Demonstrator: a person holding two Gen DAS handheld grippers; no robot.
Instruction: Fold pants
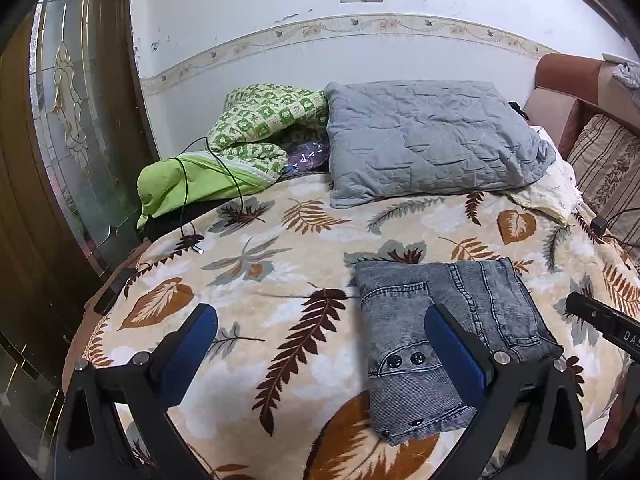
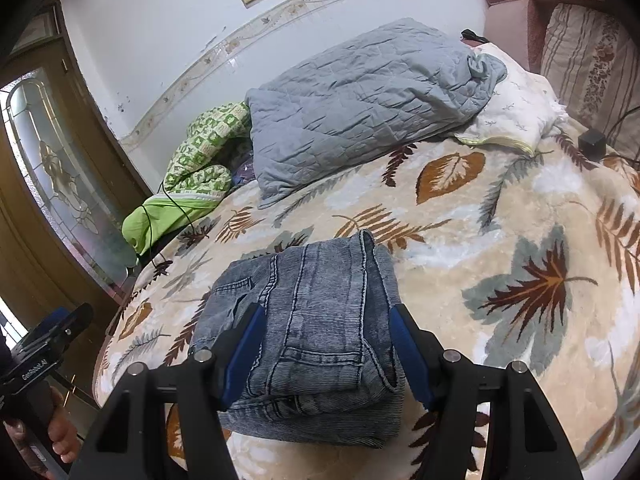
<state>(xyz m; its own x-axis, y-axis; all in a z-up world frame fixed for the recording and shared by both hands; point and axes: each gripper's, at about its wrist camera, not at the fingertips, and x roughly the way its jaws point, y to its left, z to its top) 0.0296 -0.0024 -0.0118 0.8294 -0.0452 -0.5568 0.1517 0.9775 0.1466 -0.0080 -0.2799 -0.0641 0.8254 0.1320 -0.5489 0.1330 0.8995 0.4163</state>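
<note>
Holding our right hand-held gripper (image 2: 329, 350) over the bed, we see its blue pads apart, straddling the folded pants (image 2: 316, 340) without pressing them. Our left hand-held gripper (image 1: 320, 344) also stands wide apart and empty, its right finger (image 1: 456, 356) above the pants' left edge. The pants, grey-blue washed denim, lie as a compact stacked rectangle, seams and pocket uppermost, on the leaf-patterned blanket (image 2: 500, 216).

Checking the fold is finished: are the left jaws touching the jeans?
Cannot tell. In the left wrist view the left gripper stands open, one finger overlapping the folded jeans, with no visible pinch or gap.
</note>
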